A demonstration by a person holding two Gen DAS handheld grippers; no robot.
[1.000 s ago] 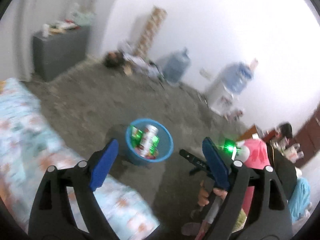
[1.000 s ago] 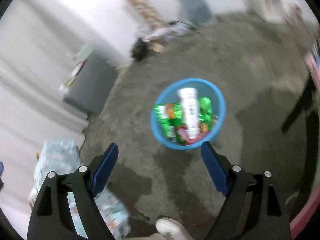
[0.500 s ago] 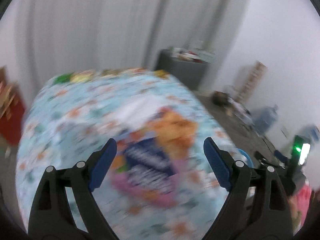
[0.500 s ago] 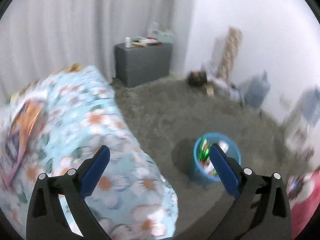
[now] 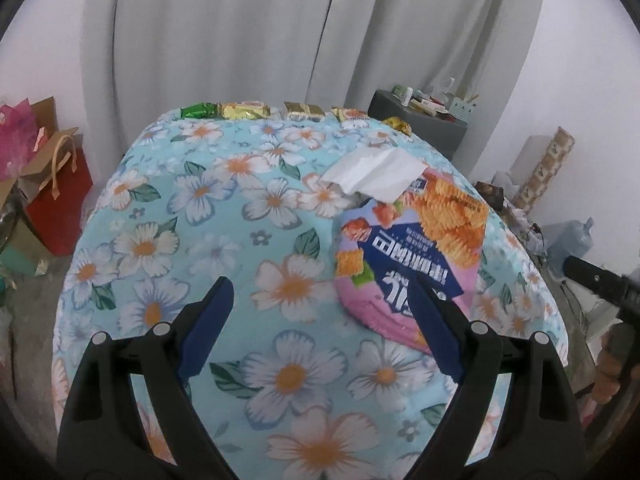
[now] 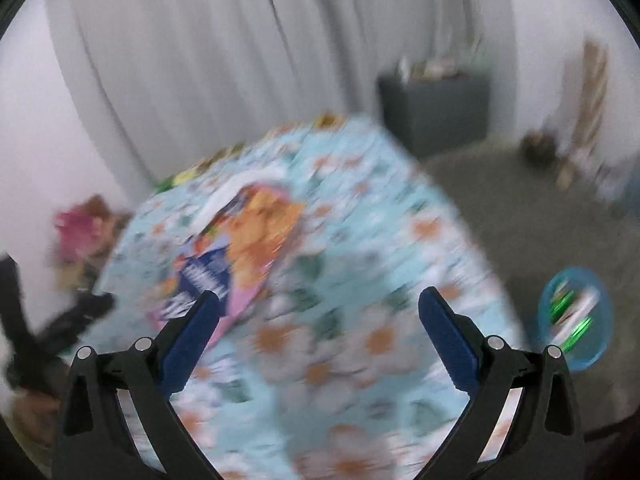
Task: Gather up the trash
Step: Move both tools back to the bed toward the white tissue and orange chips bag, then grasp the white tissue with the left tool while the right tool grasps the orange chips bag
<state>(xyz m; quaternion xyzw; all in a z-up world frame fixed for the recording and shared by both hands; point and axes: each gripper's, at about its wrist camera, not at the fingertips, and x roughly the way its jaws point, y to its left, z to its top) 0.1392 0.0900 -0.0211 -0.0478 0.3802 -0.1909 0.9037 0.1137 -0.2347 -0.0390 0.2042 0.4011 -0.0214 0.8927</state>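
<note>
White curtains hang behind a bed (image 5: 168, 216) with a blue flowery cover. Our left claw (image 5: 320, 320) is wide and holds nothing. Just past it, a bit to its right side, lies the big pink and orange snack bag (image 5: 408, 248) with a white paper (image 5: 376, 172) at its far end. The bag's long side points away from us. Our right claw (image 6: 320, 312) is wide and empty too; the bag sits off to its left. We think the left claw is nearer.
</note>
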